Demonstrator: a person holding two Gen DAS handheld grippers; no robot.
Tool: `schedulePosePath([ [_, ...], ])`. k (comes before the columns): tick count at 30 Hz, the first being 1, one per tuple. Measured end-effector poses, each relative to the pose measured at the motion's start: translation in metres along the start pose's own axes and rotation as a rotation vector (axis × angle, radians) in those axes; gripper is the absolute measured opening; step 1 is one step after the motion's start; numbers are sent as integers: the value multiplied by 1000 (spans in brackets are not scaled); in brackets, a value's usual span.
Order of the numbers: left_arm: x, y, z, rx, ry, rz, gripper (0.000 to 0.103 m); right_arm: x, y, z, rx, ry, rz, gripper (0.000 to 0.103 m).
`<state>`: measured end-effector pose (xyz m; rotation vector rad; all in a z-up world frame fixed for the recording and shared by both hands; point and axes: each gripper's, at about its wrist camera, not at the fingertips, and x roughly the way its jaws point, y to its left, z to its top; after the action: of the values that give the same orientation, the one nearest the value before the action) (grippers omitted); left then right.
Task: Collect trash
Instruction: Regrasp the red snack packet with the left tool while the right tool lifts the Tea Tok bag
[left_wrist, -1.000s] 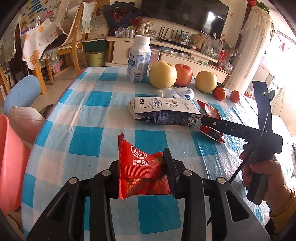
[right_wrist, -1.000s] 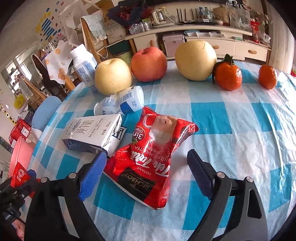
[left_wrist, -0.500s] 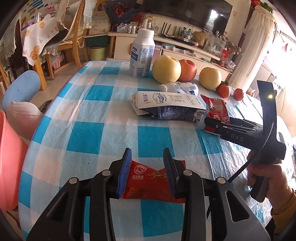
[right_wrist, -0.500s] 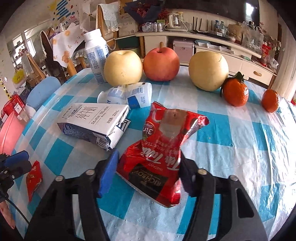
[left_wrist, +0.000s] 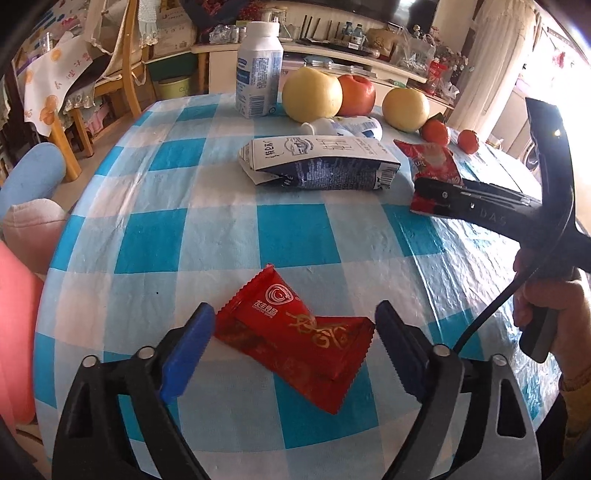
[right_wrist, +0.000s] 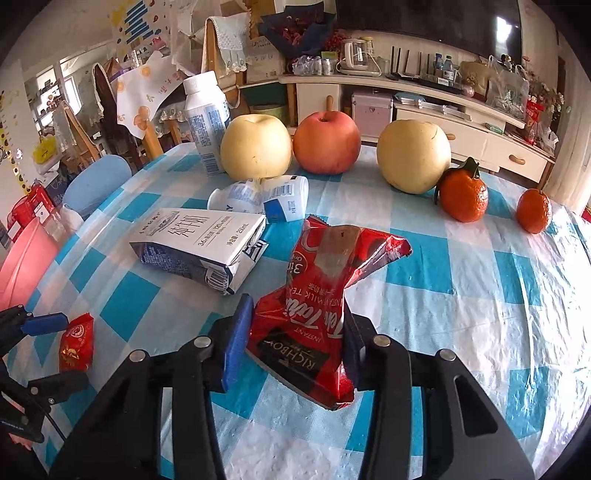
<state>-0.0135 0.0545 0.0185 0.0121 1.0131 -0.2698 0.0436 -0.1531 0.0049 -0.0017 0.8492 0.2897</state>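
A small red snack wrapper (left_wrist: 295, 332) lies flat on the blue-checked tablecloth (left_wrist: 221, 236) between the fingers of my left gripper (left_wrist: 295, 339), which is open and not touching it. It also shows in the right wrist view (right_wrist: 77, 347). My right gripper (right_wrist: 295, 332) is shut on a red milk-tea packet (right_wrist: 314, 310), also seen in the left wrist view (left_wrist: 432, 166). A crushed milk carton (right_wrist: 199, 243) and a tipped small white bottle (right_wrist: 266, 197) lie just beyond the packet.
An upright white bottle (right_wrist: 205, 122), two yellow pears (right_wrist: 255, 146), a red apple (right_wrist: 327, 142) and two tangerines (right_wrist: 463, 195) stand along the far side. A pink bin (left_wrist: 14, 332) sits off the table's left edge, beside chairs.
My left gripper has lowered the small red wrapper to the table, opened and let it go. My right gripper has closed on the milk-tea packet.
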Motion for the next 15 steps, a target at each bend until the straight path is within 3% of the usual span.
schedulePosePath([
  [6,8,-8,-6,61,14,83,89,-19,-1,2,2,-45,17,45],
  [8,4,-3,-5,37,-2,95,71,-26,2,3,-3,-60,30,45],
  [9,3,1,-4,23,-8,94,68,-29,3,3,-3,-65,38,45],
  [14,-3,16,-1,-42,-28,66,22,-47,16,2,-31,-94,57,45],
  [15,-3,18,0,-55,-27,54,19,-50,19,2,-36,-98,60,45],
])
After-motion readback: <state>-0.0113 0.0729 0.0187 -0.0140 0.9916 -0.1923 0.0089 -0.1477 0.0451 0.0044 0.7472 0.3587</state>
